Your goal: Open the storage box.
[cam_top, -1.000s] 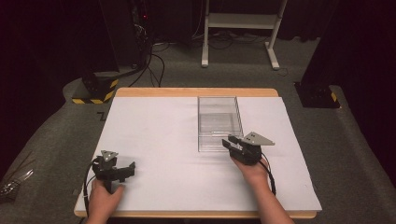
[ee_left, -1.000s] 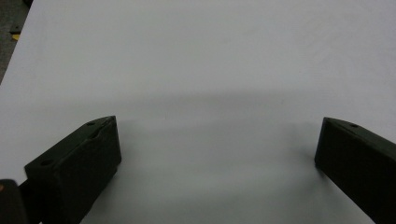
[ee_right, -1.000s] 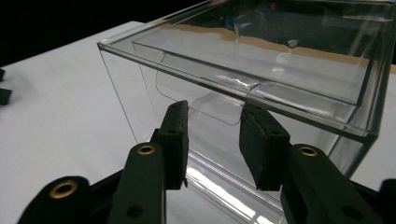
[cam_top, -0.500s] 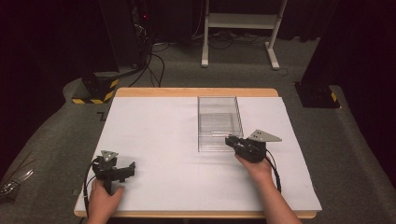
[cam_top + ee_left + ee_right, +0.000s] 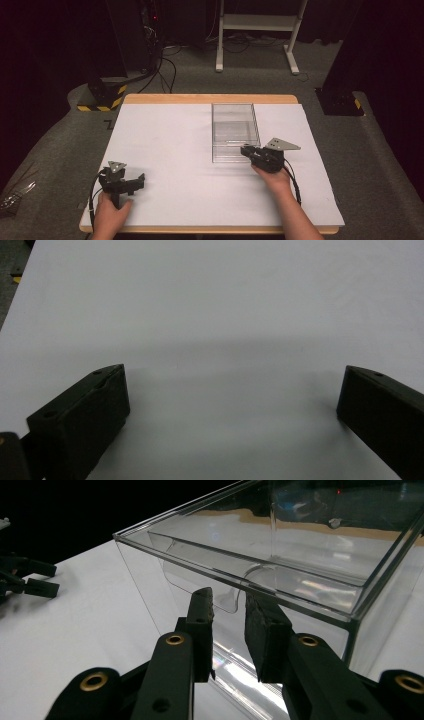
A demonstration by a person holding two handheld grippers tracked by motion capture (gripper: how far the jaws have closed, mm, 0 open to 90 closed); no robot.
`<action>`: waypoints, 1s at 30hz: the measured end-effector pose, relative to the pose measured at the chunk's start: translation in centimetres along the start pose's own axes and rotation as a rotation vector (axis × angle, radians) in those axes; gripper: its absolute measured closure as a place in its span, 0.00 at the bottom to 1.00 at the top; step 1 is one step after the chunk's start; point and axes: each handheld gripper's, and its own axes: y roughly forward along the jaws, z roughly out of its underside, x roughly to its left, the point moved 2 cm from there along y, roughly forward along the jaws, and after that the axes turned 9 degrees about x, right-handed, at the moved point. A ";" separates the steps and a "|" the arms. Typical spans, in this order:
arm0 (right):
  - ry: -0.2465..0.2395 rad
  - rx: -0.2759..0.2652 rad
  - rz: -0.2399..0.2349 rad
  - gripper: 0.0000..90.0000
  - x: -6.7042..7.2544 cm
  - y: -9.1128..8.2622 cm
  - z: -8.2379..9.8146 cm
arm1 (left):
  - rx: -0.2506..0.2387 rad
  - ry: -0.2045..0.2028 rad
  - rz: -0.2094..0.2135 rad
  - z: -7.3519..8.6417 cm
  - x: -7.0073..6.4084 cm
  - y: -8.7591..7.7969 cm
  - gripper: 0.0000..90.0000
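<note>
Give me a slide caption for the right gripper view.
Right gripper at the near wall of a clear plastic box.

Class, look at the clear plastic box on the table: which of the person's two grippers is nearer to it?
The right gripper: its jaws are at the clear box's near wall. The left gripper sits far off, near the table's front left corner.

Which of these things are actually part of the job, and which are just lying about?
Part of the job:
- clear plastic box
- right gripper, at the box's near wall
- white sheet under the box

Just lying about:
- left gripper, resting apart on the sheet
- white stand behind the table
- cables on the floor
</note>
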 end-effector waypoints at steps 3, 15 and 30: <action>-0.003 0.000 -0.009 0.84 -0.1 0.0 0.0 | 0.000 0.000 0.000 0.0 0.0 0.0 0.01; -0.020 -0.008 -0.063 0.93 -0.4 -0.3 0.1 | -0.001 0.000 -0.001 0.0 0.0 0.0 0.01; -0.032 -0.009 -0.079 0.94 0.5 -1.4 0.8 | 0.000 0.000 0.000 0.0 0.0 0.0 0.01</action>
